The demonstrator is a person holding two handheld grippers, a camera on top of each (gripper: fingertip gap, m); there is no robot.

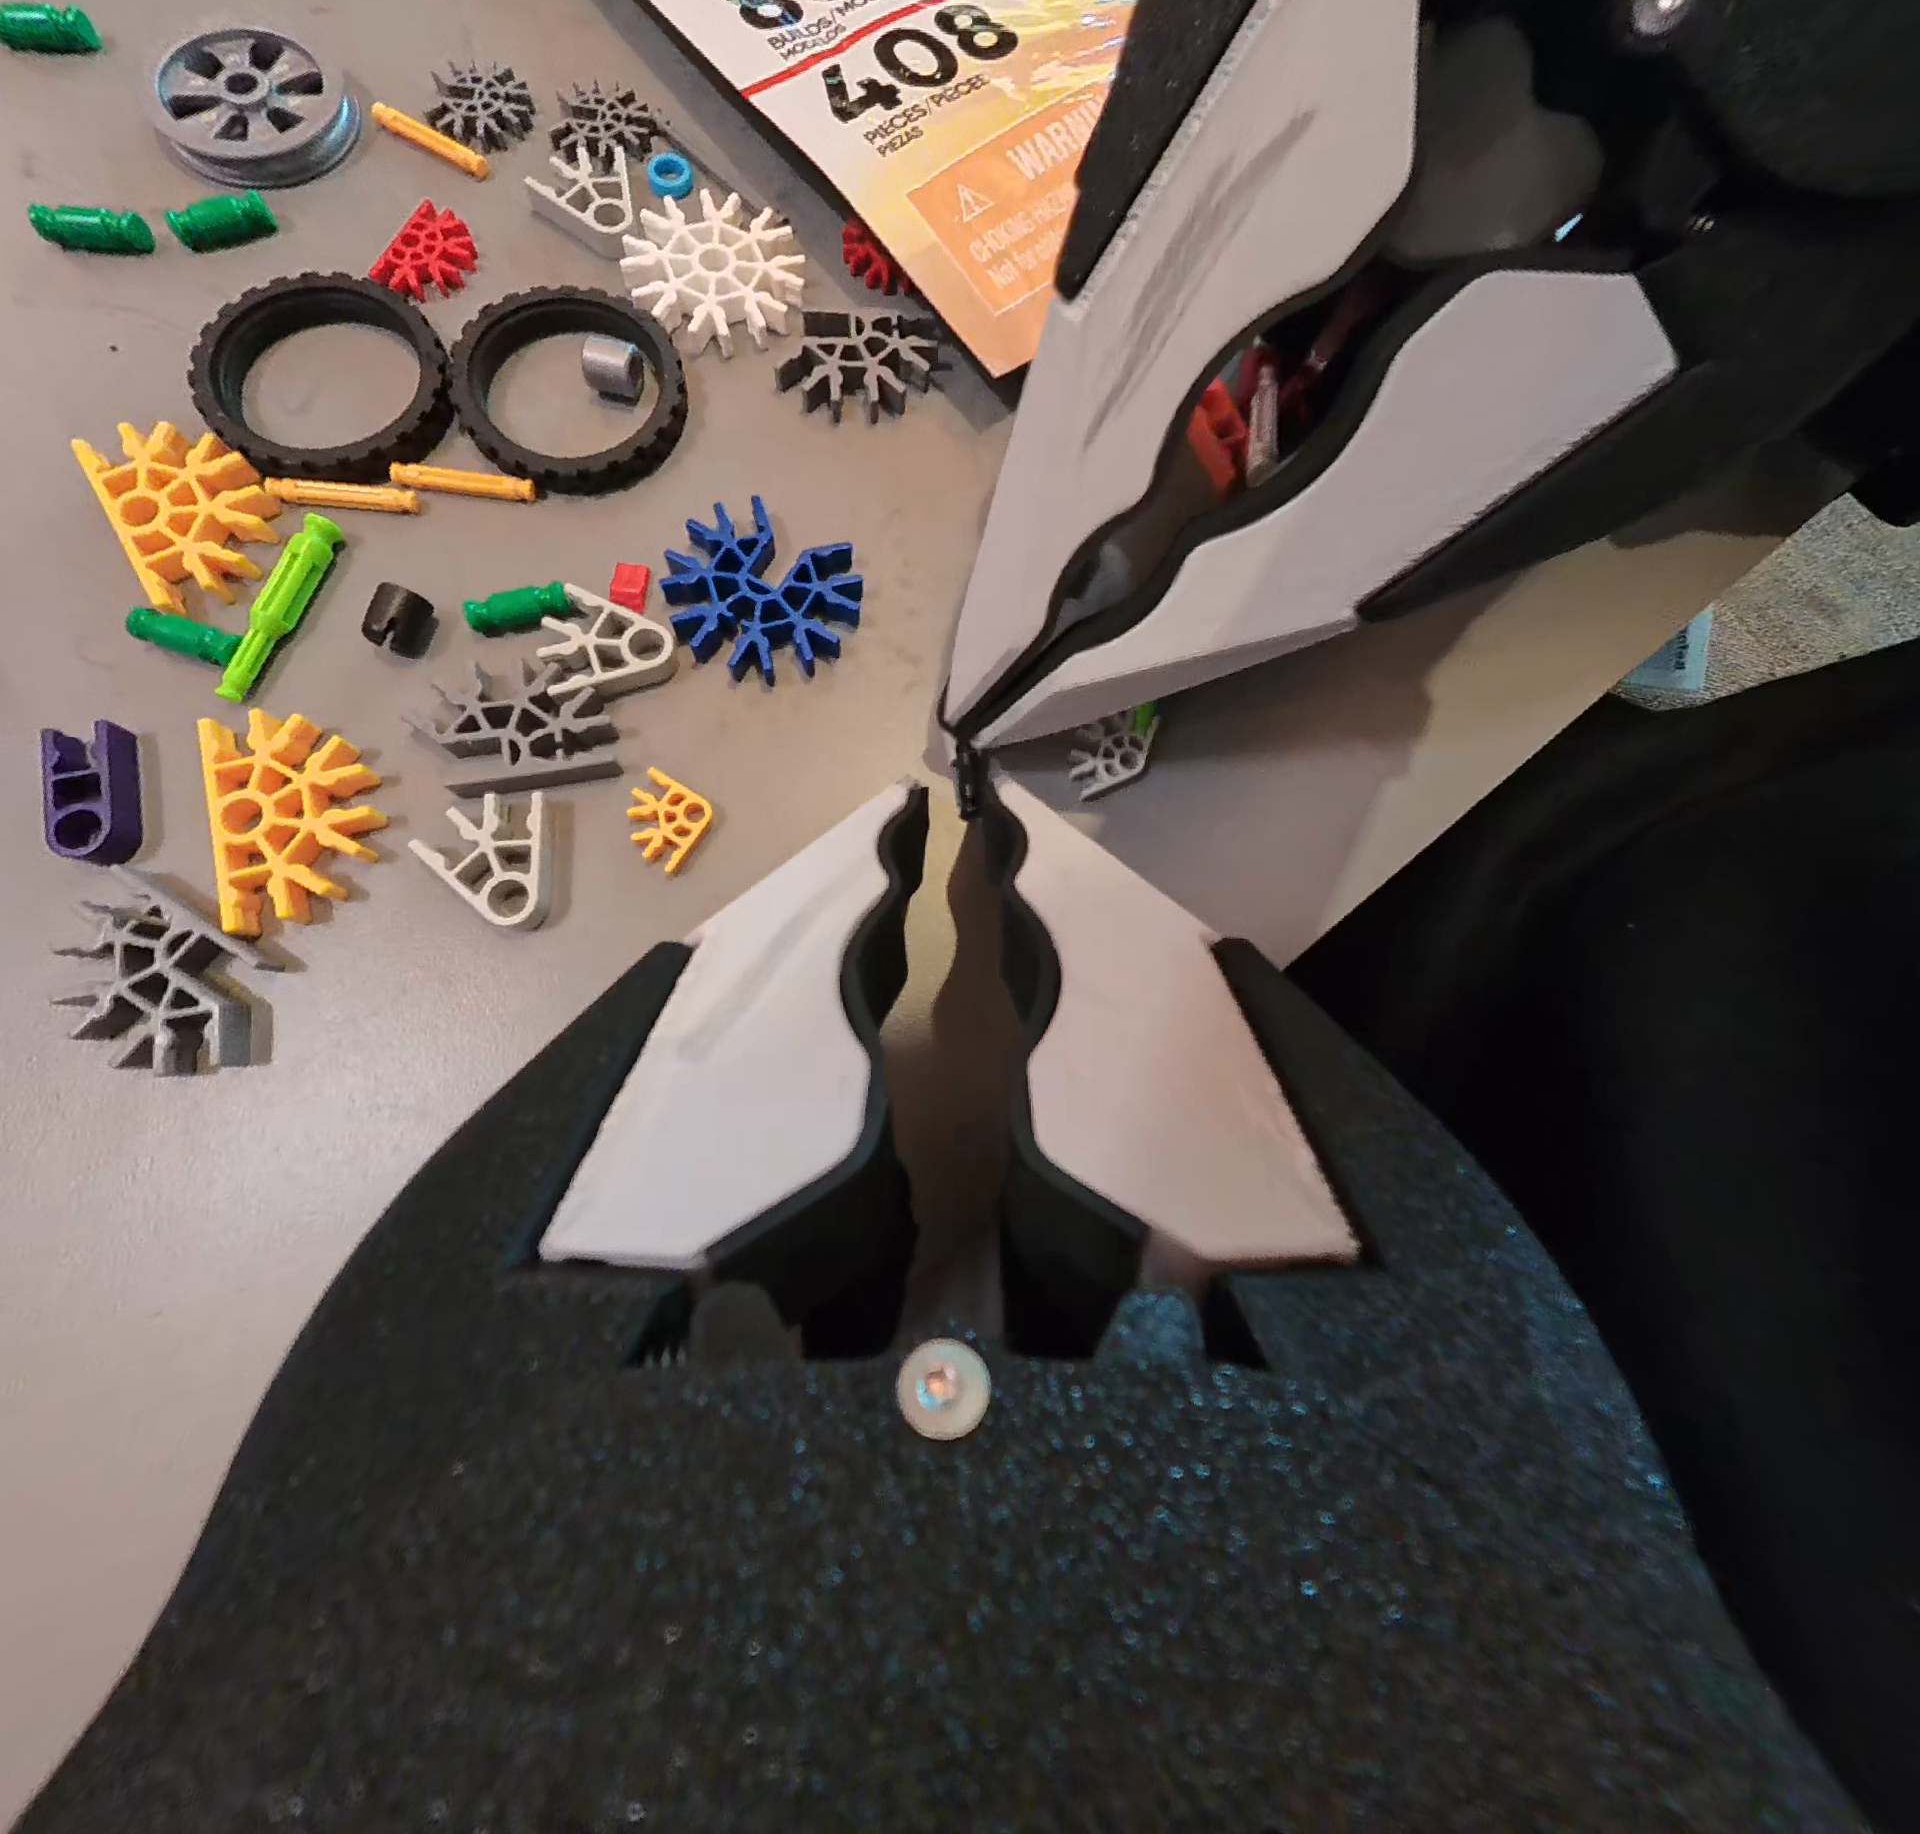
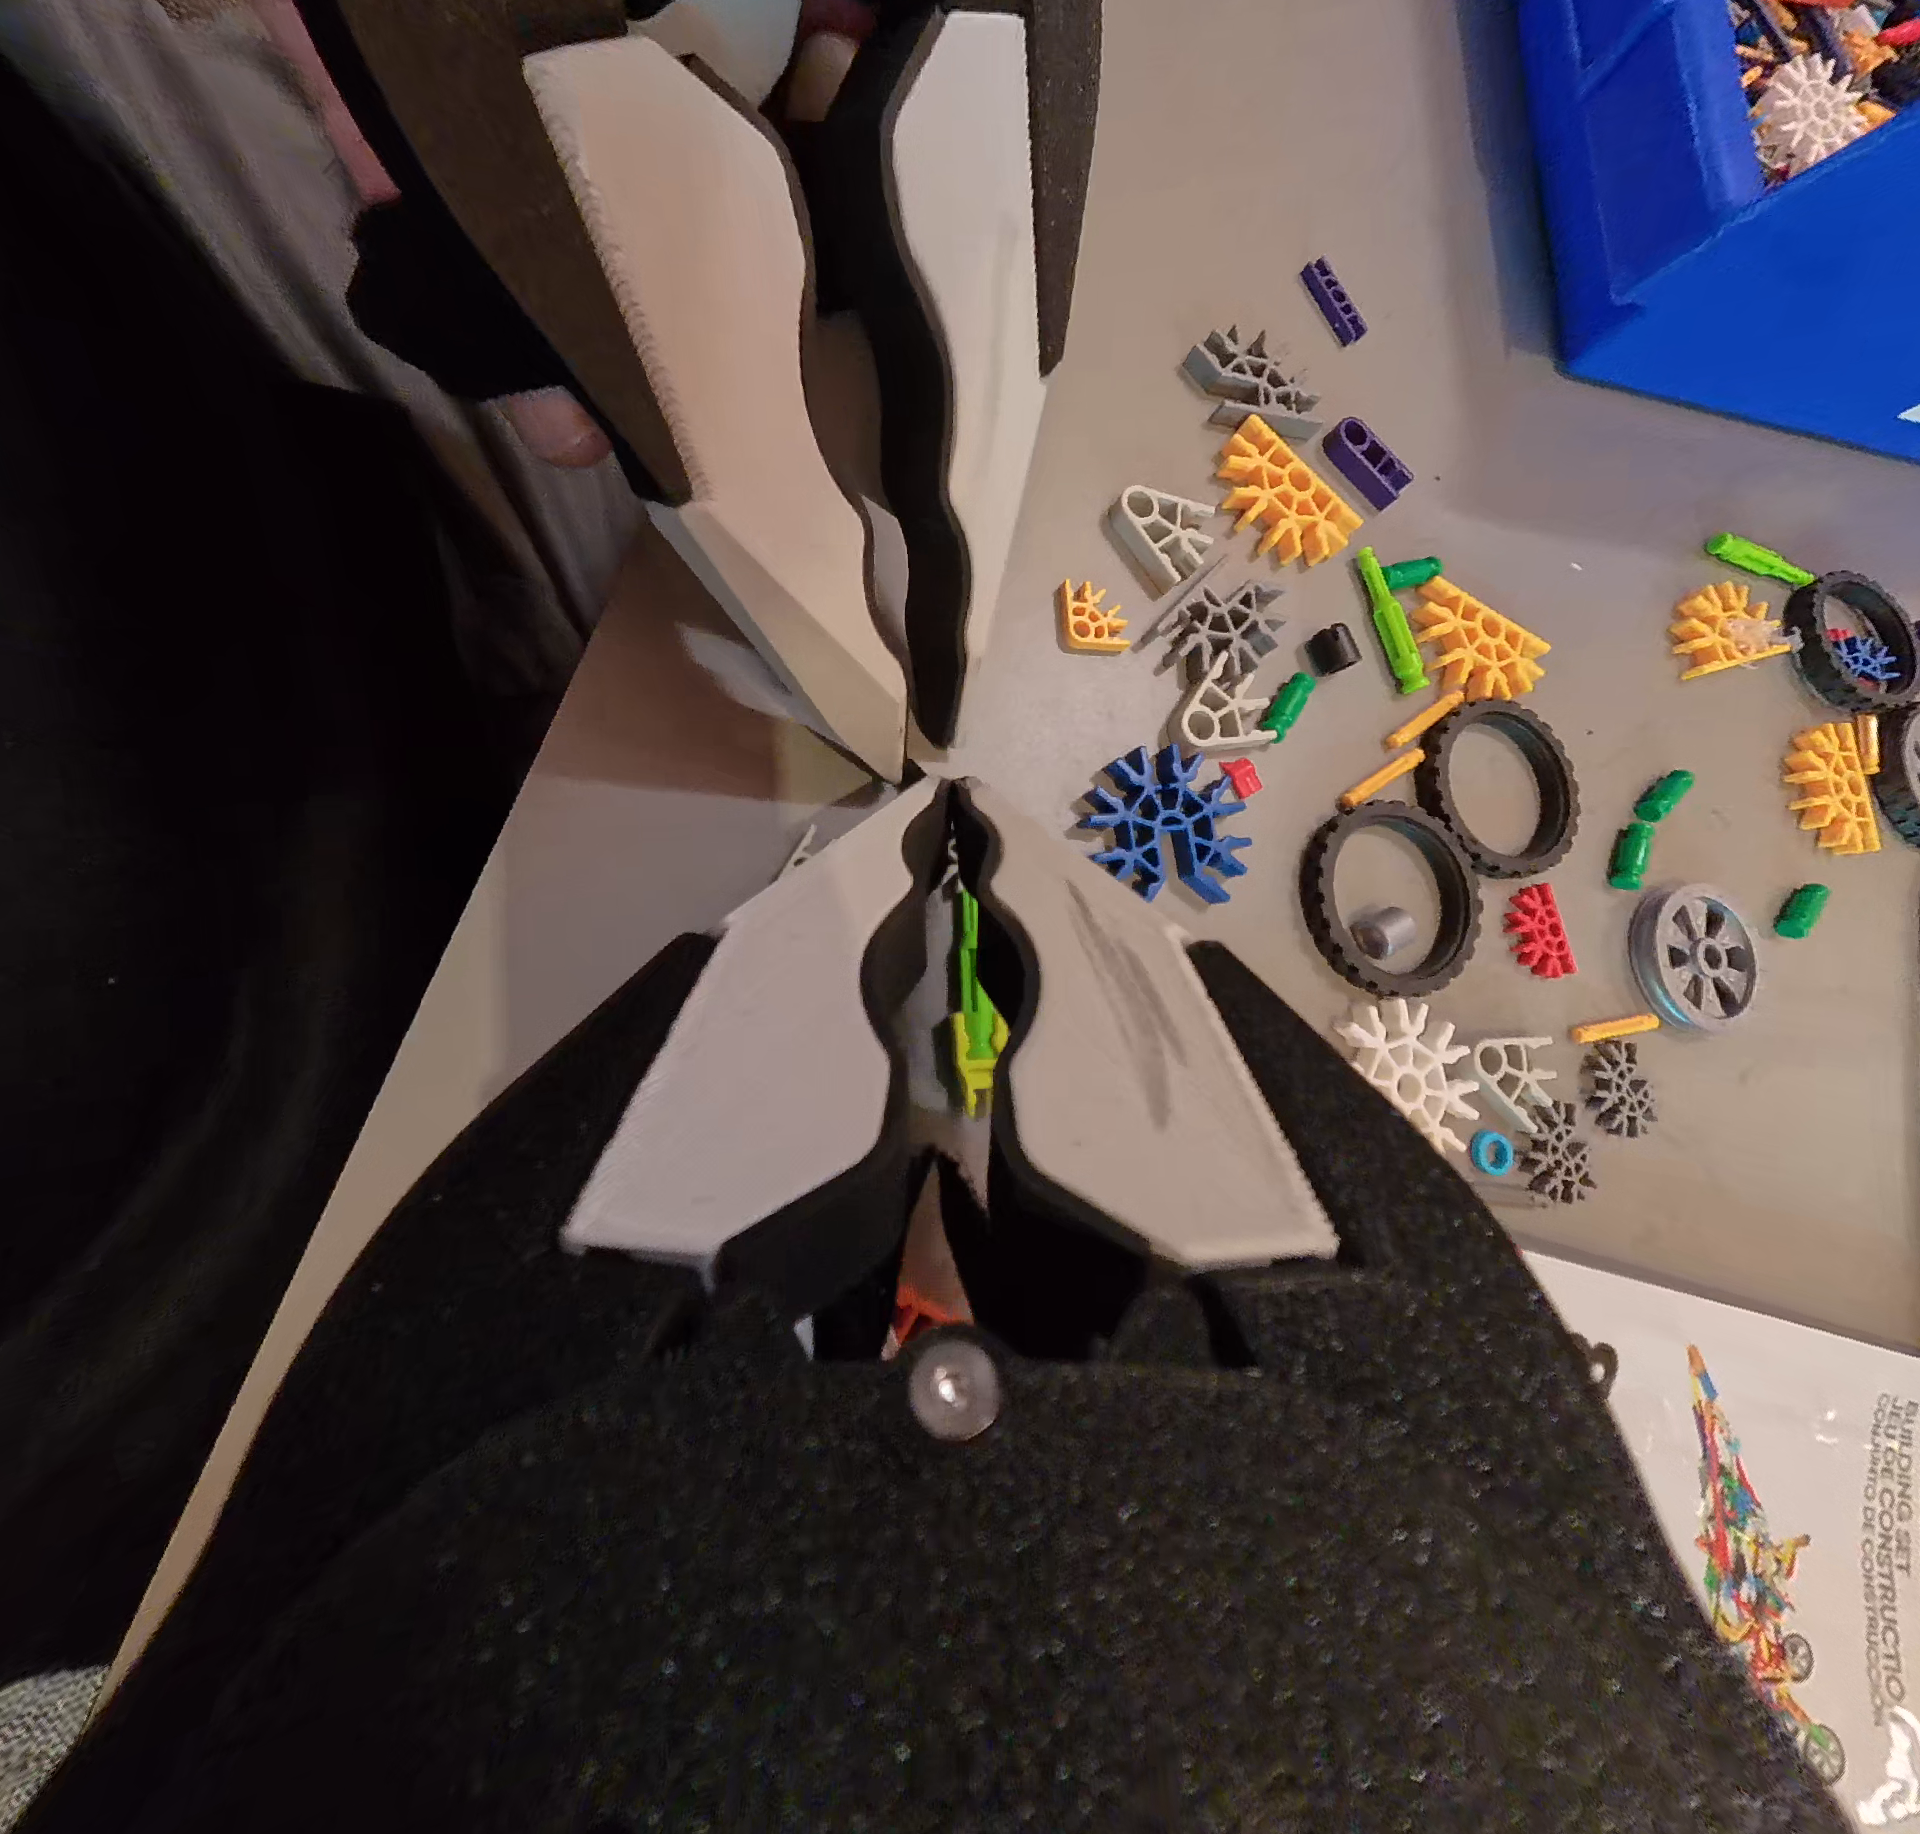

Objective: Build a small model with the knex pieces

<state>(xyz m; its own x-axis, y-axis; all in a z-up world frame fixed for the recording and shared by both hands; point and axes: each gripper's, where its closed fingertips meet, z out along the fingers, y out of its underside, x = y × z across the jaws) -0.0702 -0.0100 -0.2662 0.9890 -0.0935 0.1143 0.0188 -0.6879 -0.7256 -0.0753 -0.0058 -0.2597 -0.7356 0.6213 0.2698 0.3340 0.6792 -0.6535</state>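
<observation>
My two grippers meet tip to tip above the grey table (image 1: pixel 852 953) near its edge. My right gripper (image 1: pixel 956 724) comes in from the upper right of the left wrist view and is shut on a small thin black piece (image 1: pixel 966 782) that sticks out of its tips. My left gripper (image 1: pixel 956 797) has its fingers a narrow gap apart around the free end of that piece. In the right wrist view my right gripper (image 2: pixel 951 797) is at the bottom and my left gripper (image 2: pixel 923 745) comes down from above. A grey connector with a green rod (image 1: pixel 1114 754) lies on the table under them.
Loose construction pieces lie to one side: a blue connector (image 1: pixel 764 589), two black tyres (image 1: pixel 317 371), a white snowflake connector (image 1: pixel 712 267), yellow connectors and green rods. A printed booklet (image 1: pixel 935 70) and a blue bin of parts (image 2: pixel 1714 226) stand farther off. The table edge (image 1: pixel 1455 745) runs close by. Only a small space, under 4 cm, lies between the two pairs of fingers. The right tips stand about 11 cm off the white snowflake connector (image 1: pixel 712 267).
</observation>
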